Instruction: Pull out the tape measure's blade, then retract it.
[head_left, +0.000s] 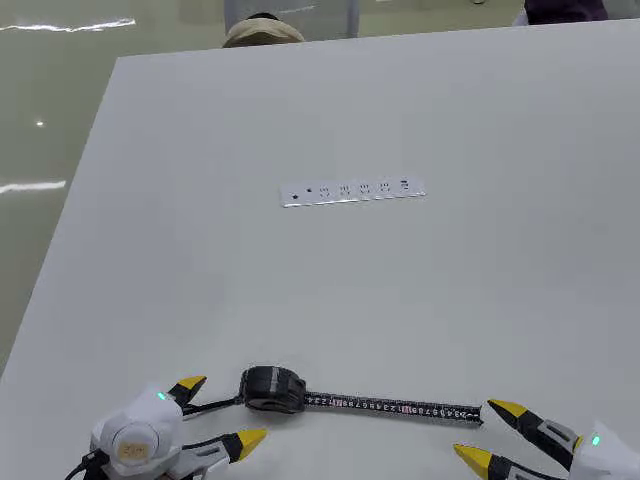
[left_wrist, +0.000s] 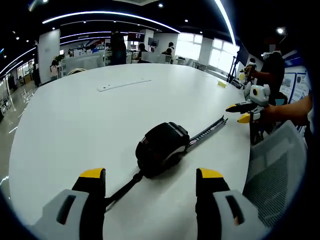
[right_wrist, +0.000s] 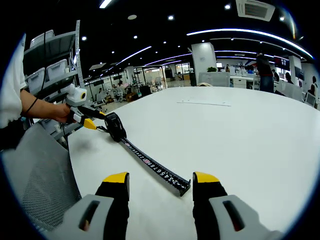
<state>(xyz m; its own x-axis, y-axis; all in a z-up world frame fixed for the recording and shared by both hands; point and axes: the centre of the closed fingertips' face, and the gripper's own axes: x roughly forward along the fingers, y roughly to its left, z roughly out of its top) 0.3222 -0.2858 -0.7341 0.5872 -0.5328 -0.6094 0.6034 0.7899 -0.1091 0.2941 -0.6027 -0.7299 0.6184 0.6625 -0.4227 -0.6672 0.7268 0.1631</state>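
At the near table edge, at about 7 o'clock in the head view, the left gripper (head_left: 221, 410) is seen with jaws spread wide and nothing held. The right gripper (head_left: 488, 432), at about 5 o'clock, is likewise wide open and empty. The tape measure (head_left: 272, 389) lies on the white table (head_left: 300, 290) between them, near 6 o'clock, with its black case just ahead of the left gripper's tips. A thin strap (left_wrist: 125, 187) is seen running back from the case between those jaws, and whether it touches a finger cannot be told. The blade (head_left: 395, 407) is drawn out and lies flat with its numbered face up. Its long axis runs from 9 to 3 o'clock, dipping slightly toward 4. The case sits at the 9 o'clock end and the hook end (right_wrist: 184, 189) points at 3 o'clock. In the right gripper view that end rests between the open tips, closer to the right-hand one, and is not clamped. The pull-out is judged done or nearly done, with a fair length of blade out. Retraction is judged left to do, since the blade is fully exposed on the table. Farther off, toward 12 o'clock, a socket panel (head_left: 352, 190) is set flush in the table.
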